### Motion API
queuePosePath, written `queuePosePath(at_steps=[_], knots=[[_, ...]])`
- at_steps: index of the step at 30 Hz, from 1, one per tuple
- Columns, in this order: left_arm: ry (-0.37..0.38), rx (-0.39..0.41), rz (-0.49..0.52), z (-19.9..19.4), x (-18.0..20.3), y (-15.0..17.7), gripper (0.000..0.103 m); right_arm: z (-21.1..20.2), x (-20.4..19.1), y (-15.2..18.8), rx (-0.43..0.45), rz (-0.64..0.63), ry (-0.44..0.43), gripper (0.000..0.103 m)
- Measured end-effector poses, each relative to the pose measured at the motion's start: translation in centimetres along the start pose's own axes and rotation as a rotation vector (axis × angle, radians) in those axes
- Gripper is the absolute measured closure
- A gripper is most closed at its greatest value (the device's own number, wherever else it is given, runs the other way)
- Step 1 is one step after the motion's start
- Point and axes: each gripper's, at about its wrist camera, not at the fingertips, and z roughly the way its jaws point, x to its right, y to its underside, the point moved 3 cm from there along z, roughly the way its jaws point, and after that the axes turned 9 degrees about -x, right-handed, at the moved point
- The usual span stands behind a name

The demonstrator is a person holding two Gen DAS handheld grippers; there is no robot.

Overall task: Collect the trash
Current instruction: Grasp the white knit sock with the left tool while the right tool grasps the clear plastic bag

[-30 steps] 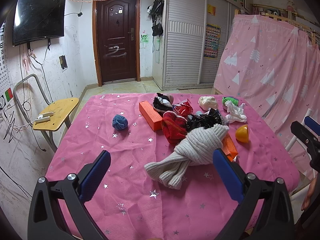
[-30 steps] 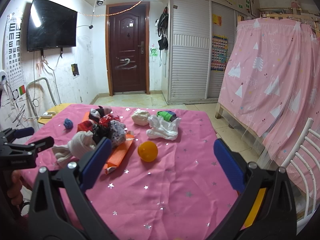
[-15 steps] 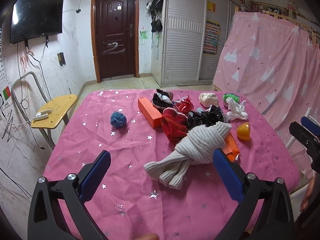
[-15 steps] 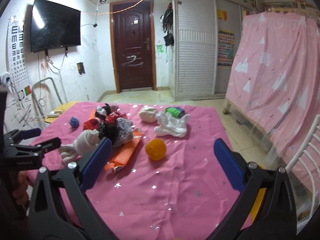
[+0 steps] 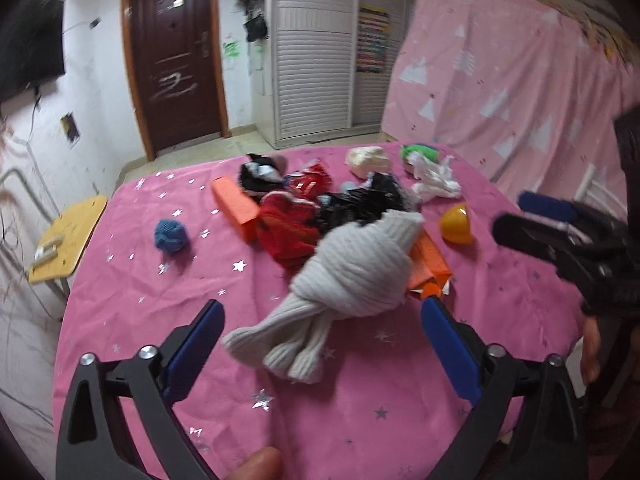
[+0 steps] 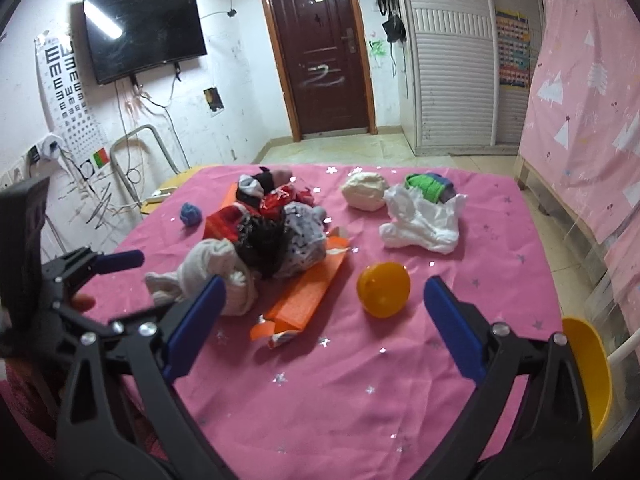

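Observation:
A pink starred table [image 5: 160, 288] [image 6: 360, 380] holds a pile: a knotted grey knit cloth [image 5: 352, 276] [image 6: 208, 272], red cloth [image 5: 288, 228], black crumpled bag [image 5: 360, 204] [image 6: 264, 244], orange carton [image 5: 234, 206], flattened orange wrapper [image 6: 308, 296] [image 5: 430, 264], orange half-ball [image 5: 458, 224] [image 6: 384, 288], white crumpled plastic [image 6: 424, 220] [image 5: 434, 176], cream lump [image 6: 364, 190], green item [image 6: 426, 184], blue yarn ball [image 5: 171, 236] [image 6: 191, 213]. My left gripper [image 5: 322, 336] is open and empty just before the grey cloth. My right gripper [image 6: 320, 320] is open and empty over the wrapper and half-ball.
A yellow stool [image 5: 68, 236] stands left of the table. A yellow bowl-like object [image 6: 592, 372] sits off the table's right edge by a white chair frame. A pink curtain [image 6: 592, 100] hangs on the right. A door [image 6: 320, 52] and wardrobe [image 6: 452, 60] stand behind.
The left gripper has moved forward and right toward the grey cloth; the view is blurred. The right gripper has come closer to the table and swung left. Both stay open.

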Motion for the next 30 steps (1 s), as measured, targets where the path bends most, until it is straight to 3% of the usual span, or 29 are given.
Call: queuePosePath(at_steps=[2, 6, 9, 10, 11, 12, 15, 24, 29, 30], knots=[[-0.018, -0.019, 0.026, 0.8, 0.5, -0.3, 0.034, 0.4, 0.3, -0.5, -0.009, 0.013, -0.015, 0.018], [0.001, -0.026, 0.037, 1.8, 0.7, -0.4, 0.05, 1.9, 0.4, -2.0, -0.036, 0.023, -0.064, 0.02], [0.007, -0.015, 0.055, 1.5, 1.2, -0.1, 0.068, 3.4, -0.1, -3.0, -0.065, 0.015, -0.079, 0.023], [0.009, -0.01, 0.056, 1.2, 1.1, 0.1, 0.076, 3.9, -0.3, -3.3, -0.074, 0.011, -0.081, 0.024], [0.012, -0.002, 0.054, 0.9, 1.1, 0.2, 0.098, 4.4, -0.3, -3.6, -0.082, 0.014, -0.08, 0.026], [0.007, 0.013, 0.046, 0.4, 0.9, 0.3, 0.103, 4.9, -0.3, -3.9, -0.09, 0.02, -0.082, 0.027], [0.009, 0.049, 0.027, -0.7, 0.2, 0.4, 0.103, 5.9, 0.1, -4.5, -0.107, 0.048, -0.102, 0.03], [0.002, 0.041, 0.064, -0.6, 0.7, 0.4, 0.103, 7.4, 0.9, -5.0, -0.162, 0.092, -0.169, 0.043], [-0.001, 0.065, 0.061, -1.3, 0.6, 0.4, 0.103, 7.8, 0.8, -4.8, -0.184, 0.094, -0.199, 0.076], [-0.004, 0.075, 0.056, -1.5, 0.5, 0.3, 0.103, 7.8, 0.7, -4.8, -0.186, 0.093, -0.198, 0.079]])
